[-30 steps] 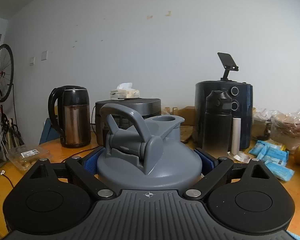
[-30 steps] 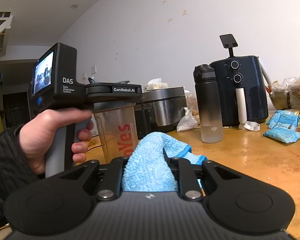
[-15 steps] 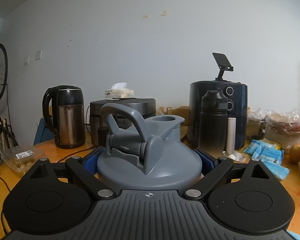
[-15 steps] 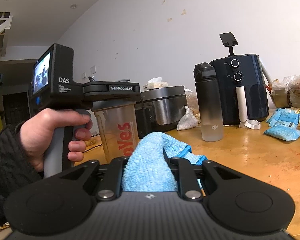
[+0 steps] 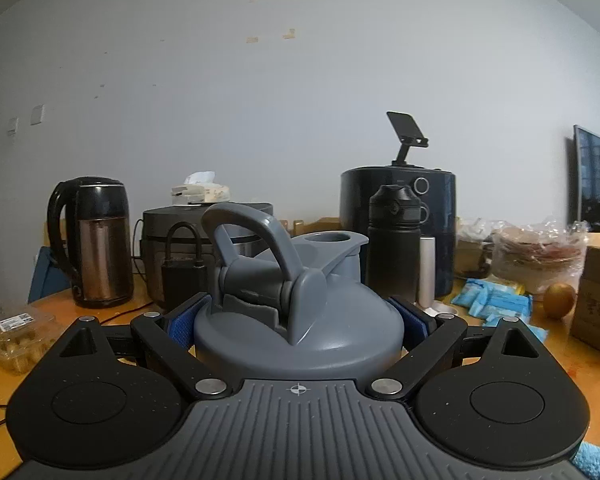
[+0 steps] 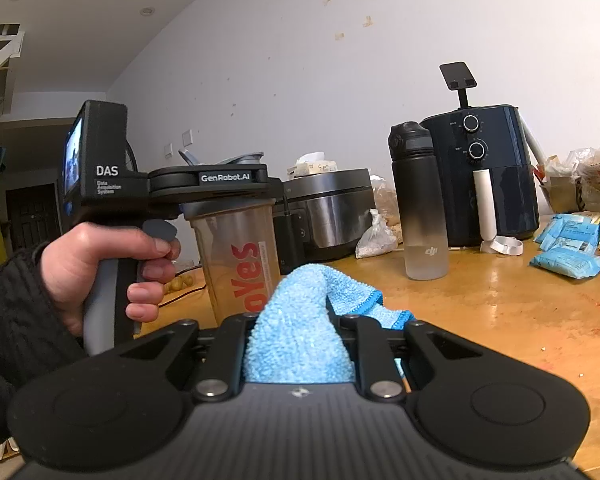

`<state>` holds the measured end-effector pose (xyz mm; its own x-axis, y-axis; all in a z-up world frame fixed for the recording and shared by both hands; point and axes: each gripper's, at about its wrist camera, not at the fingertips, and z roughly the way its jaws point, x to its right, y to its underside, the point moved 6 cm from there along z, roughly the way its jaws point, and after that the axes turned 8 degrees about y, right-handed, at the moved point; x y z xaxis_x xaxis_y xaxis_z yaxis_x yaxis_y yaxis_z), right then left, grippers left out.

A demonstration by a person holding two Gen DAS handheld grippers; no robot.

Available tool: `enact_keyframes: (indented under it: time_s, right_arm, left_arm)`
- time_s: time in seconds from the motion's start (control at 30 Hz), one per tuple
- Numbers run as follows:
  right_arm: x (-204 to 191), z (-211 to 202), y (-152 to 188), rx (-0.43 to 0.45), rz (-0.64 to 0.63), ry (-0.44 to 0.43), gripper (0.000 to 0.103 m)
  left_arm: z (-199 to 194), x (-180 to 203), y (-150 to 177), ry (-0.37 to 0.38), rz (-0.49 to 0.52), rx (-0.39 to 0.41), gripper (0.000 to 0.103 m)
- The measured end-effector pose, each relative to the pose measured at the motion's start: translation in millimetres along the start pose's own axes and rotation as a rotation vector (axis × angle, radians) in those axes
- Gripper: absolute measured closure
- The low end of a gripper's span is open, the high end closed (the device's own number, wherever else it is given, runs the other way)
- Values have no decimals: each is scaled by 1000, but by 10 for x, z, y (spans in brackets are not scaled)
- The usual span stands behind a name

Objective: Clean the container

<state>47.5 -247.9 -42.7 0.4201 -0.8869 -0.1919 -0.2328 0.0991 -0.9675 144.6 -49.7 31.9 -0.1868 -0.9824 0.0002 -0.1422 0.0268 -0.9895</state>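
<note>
In the right wrist view a clear shaker bottle with red lettering stands upright on the wooden table. My left gripper clamps it at the top, and a person's hand holds that gripper's handle. The left wrist view shows the left gripper shut on the shaker's grey lid, blue pads pressing both sides. My right gripper is shut on a light blue cloth, which bulges up between its fingers just in front of the shaker.
Along the back wall stand a kettle, a rice cooker, a black water bottle and an air fryer. Blue packets lie at the right, a cardboard box further right, a plastic food tray at the left.
The left gripper has swung to the right with the shaker lid still in its grip, so the background slid left in its view. The right gripper and cloth stayed put.
</note>
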Motion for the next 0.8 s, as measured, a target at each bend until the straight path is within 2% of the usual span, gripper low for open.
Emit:
enact_keyframes:
  time_s: [0.8]
  right_arm:
    - [-14, 24, 18, 1, 13, -3, 90]
  left_arm:
    - [15, -181, 31, 282, 33, 18, 8]
